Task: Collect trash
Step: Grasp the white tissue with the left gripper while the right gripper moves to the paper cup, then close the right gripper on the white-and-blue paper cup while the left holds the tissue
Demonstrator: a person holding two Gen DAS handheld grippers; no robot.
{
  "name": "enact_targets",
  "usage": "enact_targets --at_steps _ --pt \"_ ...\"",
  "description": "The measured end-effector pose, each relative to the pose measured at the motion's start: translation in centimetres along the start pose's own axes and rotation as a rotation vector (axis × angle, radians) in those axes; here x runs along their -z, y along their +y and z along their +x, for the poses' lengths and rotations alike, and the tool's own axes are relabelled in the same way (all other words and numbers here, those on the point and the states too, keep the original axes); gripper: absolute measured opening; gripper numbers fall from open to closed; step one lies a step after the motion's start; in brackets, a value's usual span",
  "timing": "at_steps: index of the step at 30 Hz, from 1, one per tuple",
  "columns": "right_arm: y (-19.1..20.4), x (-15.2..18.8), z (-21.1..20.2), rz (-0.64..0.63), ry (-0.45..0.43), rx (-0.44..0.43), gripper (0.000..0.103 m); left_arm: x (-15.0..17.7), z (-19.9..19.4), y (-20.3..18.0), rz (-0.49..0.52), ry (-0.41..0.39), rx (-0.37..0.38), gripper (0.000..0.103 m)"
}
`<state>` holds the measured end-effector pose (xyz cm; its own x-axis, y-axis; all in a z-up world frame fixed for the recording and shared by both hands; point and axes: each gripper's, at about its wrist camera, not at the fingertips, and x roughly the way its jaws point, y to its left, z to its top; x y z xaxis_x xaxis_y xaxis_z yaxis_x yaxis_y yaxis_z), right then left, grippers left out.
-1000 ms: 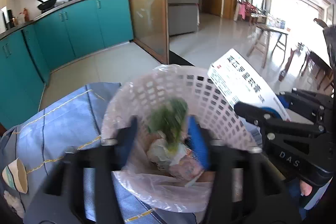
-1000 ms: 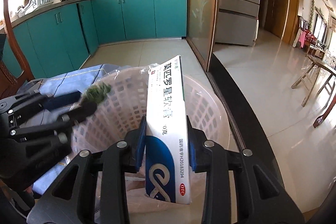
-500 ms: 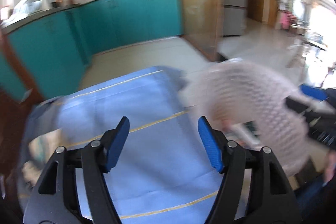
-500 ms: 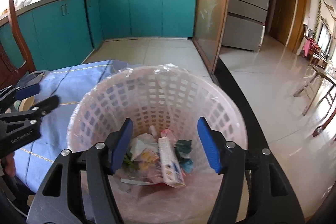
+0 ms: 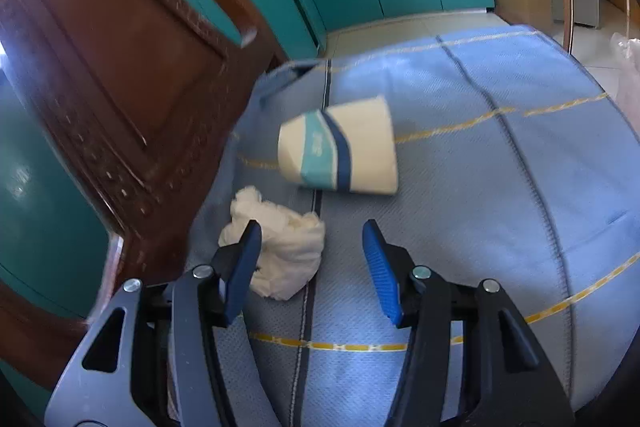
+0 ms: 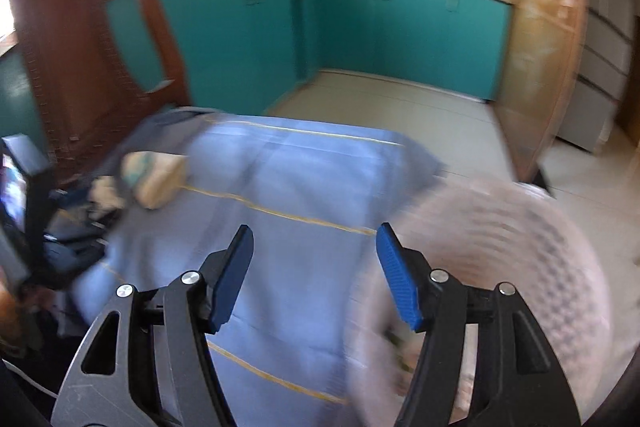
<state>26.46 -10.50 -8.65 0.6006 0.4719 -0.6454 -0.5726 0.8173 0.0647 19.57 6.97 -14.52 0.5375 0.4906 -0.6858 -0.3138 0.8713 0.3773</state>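
Note:
A crumpled white tissue (image 5: 280, 251) lies on the blue tablecloth (image 5: 460, 167), with a paper cup (image 5: 340, 147) on its side just beyond. My left gripper (image 5: 312, 267) is open and empty, its left finger over the tissue's near edge. My right gripper (image 6: 316, 271) is open and empty above the cloth (image 6: 300, 207). The white mesh trash basket (image 6: 520, 267) with a plastic liner is at its right, blurred. In the right wrist view the cup (image 6: 156, 179) and the tissue (image 6: 106, 193) show far left.
A dark wooden chair back (image 5: 120, 67) stands at the table's left edge. Teal kitchen cabinets (image 6: 360, 35) line the back wall. The basket's liner edge (image 5: 630, 67) shows at far right in the left wrist view.
Both grippers let go of their trash into the basket, the green scrap and the medicine box. Both then swung left, away from the basket, the left one over the tissue and cup.

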Motion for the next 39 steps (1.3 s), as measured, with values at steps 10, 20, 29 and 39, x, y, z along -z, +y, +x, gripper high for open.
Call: enact_targets --at_steps 10,20,29,39 --pt "5.1 -1.4 4.3 -0.086 0.044 -0.201 0.063 1.7 2.7 2.1 -0.028 0.006 0.05 0.023" --pt "9.5 -3.1 12.4 -0.099 0.144 -0.434 0.062 3.5 -6.0 6.4 -0.101 -0.124 0.163 0.022" --pt "13.3 -3.4 15.8 -0.088 0.193 -0.465 0.036 3.4 -11.4 8.3 -0.105 -0.235 0.154 0.022" --pt "8.9 -1.5 9.1 -0.033 0.176 -0.375 0.004 2.4 -9.1 7.1 -0.123 -0.208 0.235 0.023"
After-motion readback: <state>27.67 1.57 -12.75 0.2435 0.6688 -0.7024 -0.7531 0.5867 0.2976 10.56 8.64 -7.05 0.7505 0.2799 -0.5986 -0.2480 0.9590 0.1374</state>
